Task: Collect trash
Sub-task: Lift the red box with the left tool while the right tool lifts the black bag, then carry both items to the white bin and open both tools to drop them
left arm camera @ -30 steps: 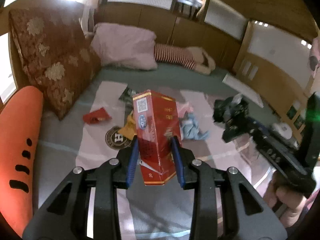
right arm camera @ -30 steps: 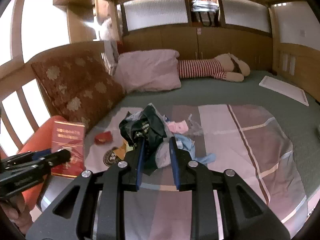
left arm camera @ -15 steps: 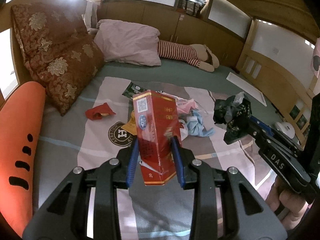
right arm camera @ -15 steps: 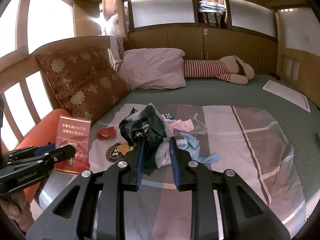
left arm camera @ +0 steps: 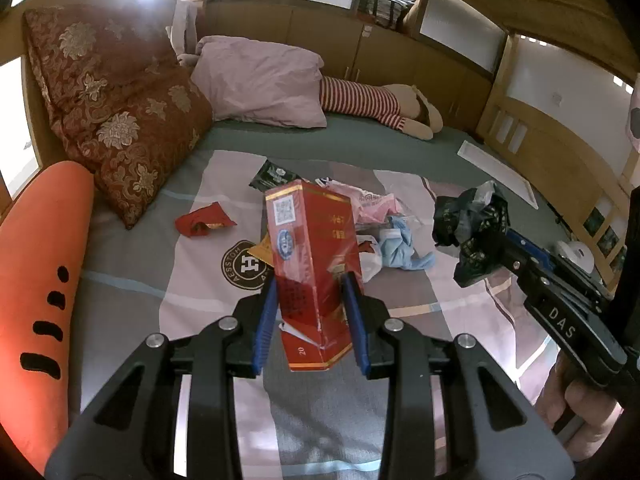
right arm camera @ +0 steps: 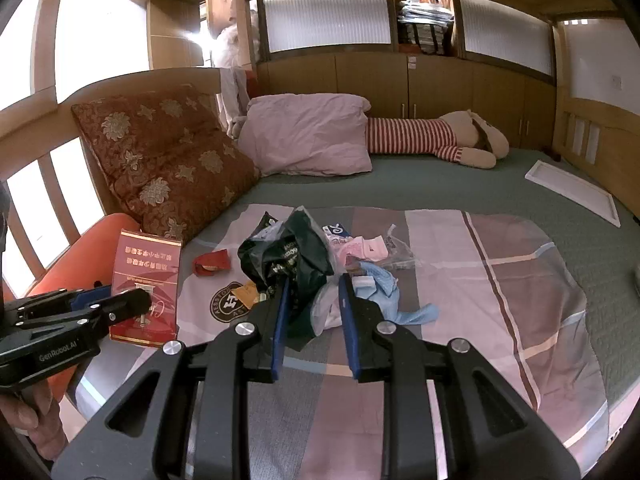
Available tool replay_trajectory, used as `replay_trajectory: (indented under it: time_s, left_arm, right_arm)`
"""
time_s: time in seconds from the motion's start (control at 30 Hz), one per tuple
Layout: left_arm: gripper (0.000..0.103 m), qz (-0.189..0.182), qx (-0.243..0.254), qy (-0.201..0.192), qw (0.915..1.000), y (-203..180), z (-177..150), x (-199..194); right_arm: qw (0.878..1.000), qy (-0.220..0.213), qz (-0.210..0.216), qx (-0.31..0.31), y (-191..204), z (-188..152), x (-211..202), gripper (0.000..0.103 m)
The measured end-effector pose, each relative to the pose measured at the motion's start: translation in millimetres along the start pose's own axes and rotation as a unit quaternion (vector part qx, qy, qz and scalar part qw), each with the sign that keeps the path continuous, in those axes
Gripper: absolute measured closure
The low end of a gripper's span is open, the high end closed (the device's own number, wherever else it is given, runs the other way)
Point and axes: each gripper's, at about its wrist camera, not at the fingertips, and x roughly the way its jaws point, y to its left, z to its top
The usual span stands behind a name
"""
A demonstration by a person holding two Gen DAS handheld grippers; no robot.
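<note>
- Trash lies scattered on a striped blanket [right arm camera: 500,280] spread over a green bed [right arm camera: 440,184], and both grippers hover above it, each already holding a piece.
- Left gripper [left arm camera: 312,320]: its blue pads press on the two narrow sides of a red carton [left arm camera: 314,256], which stands upright and clear of the bed; the jaws are only partly apart, as wide as the carton.
- From the right wrist view the same carton [right arm camera: 146,276] shows at the left, with a hand [right arm camera: 36,420] under the gripper's handle.
- Right gripper [right arm camera: 314,320]: the jaws are narrowly apart and closed on a crumpled dark green plastic bag [right arm camera: 296,264], which bunches up above the pads.
- In the left wrist view that bag [left arm camera: 472,232] hangs from the tips of the right gripper, held above the blanket, with a hand [left arm camera: 576,404] below it.
- Still on the blanket: a red wrapper [left arm camera: 202,222] near the patterned cushion [left arm camera: 116,96], a yellow-orange scrap [right arm camera: 245,294] beside a round crest printed on the blanket, a dark foil packet [left arm camera: 270,176], pink plastic wrapping [right arm camera: 364,248] and a light blue cloth-like piece [right arm camera: 384,284].
- Around the edge: an orange carrot-shaped pillow [left arm camera: 36,280] at the left, a pink pillow [right arm camera: 308,140] at the head, and a striped plush toy [right arm camera: 436,140] lying beside it.
- A white flat panel [right arm camera: 572,192] rests on the bed at the far right.
</note>
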Motion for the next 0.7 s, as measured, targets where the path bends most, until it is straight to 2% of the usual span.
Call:
replay_trajectory:
  time_s: [0.3,0.43,0.5,0.6,0.7]
  left_arm:
    - [0.07,-0.003,0.004,0.005,1.0,-5,0,4]
    - [0.07,-0.029,0.016,0.004,0.9994,-25,-2,7]
    - [0.07,-0.05,0.029,0.002,0.9983,-41,-3,6]
    - [0.07,-0.104,0.056,0.006,0.993,-78,-9,4]
    - [0.07,-0.18,0.093,0.021,0.9791,-128,-19,-4]
  right_arm:
    - [1.0,-0.004,-0.003,0.008,-6,1,-3,0.078]
    - [0.999,-0.018,-0.011,0.028,-23,0,-24,0.078]
    - [0.998,-0.033,-0.02,0.045,-41,-3,-50,0.078]
    - [0.995,-0.051,-0.046,0.078,-75,-19,-100,0.078]
    - [0.989,-0.054,-0.104,0.09,-111,-47,-156,0.078]
